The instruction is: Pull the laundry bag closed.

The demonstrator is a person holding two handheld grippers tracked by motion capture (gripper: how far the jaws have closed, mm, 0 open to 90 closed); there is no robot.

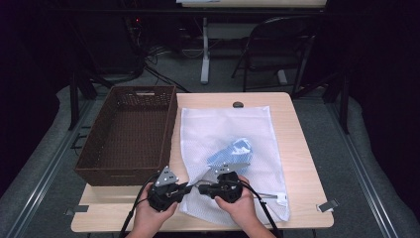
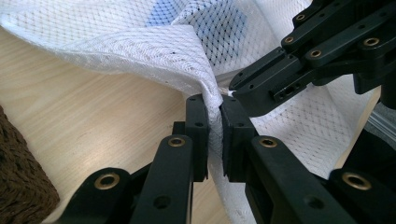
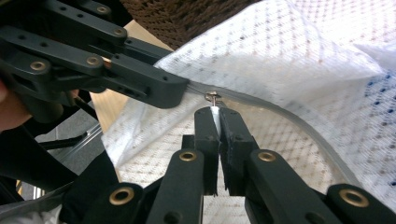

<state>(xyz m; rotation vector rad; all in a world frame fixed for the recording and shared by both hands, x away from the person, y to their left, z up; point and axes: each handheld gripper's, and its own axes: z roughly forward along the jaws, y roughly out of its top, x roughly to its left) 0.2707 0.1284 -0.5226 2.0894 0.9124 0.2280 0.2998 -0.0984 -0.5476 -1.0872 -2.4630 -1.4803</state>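
White mesh laundry bag (image 1: 233, 148) lies flat on the wooden table (image 1: 297, 148), centre-right, with a blue garment (image 1: 233, 151) inside showing through the netting. Brown wicker basket (image 1: 129, 134) sits at 9 o'clock of the bag, just beside it, with nothing visible inside.

Left gripper (image 1: 185, 188) is clamped on a pinch of mesh at the bag's near-left edge; in the left gripper view (image 2: 214, 119) the cloth is bunched tight between both pads. Right gripper (image 1: 200, 187) meets it tip to tip, jaws closed on the zipper pull (image 3: 213, 99), the white tab squeezed between the pads in the right gripper view (image 3: 213, 116). The zipper track (image 3: 289, 123) curves off toward 4 o'clock in that view.

Handling judgement: bag is light, floppy, no stiffness; it will ruck and drag rather than hold shape. Mesh is grippy enough but stretches, so the anchor pinch needs to stay close to the slider or the track will buckle. The pull tab is small and thin, likely to slip out if tugged off-line. Best holds: fabric right next to the zipper end, plus the tab itself. Pull along the track, not upward. Garment inside is soft, no breakage worry.
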